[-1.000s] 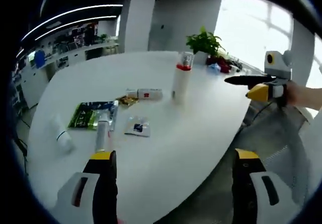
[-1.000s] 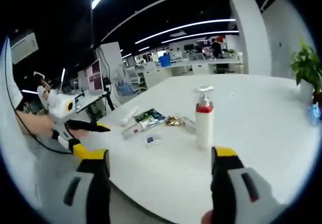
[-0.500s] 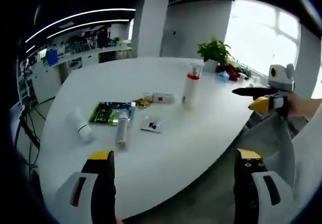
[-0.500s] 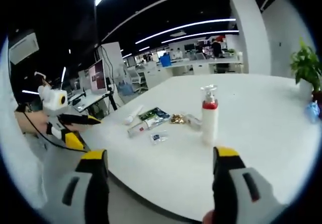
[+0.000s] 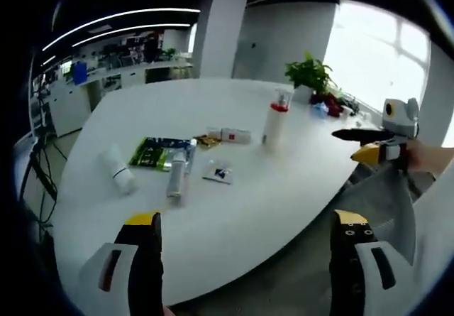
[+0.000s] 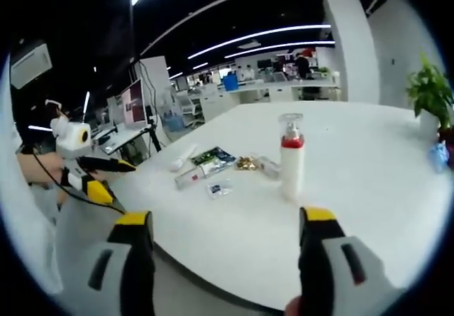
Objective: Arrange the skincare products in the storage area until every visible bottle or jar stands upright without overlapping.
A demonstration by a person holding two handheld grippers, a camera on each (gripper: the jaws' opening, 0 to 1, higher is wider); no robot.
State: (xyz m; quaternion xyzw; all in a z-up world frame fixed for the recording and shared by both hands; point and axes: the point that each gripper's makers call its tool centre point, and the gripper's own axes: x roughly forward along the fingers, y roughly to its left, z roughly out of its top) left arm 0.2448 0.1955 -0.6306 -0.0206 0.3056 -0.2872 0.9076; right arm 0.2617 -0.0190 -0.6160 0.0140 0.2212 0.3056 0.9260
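Left gripper [image 5: 245, 220]: my jaws wide, holding nothing, short of the table [image 5: 234, 209].
Right gripper [image 6: 227, 220]: wide, holding nothing.
Pump bottle [image 6: 291, 158]: upright mid-table.
Tubes [image 5: 176, 176]: lying flat beside it.

Left gripper [image 5: 245, 259] jaws wide apart, holding nothing; right gripper [image 6: 223, 255] likewise; both held in air.

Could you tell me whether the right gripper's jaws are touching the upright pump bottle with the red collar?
Apart. In the right gripper view, the right gripper stands open at the near table edge, with bare white table between its jaws and the pump bottle.
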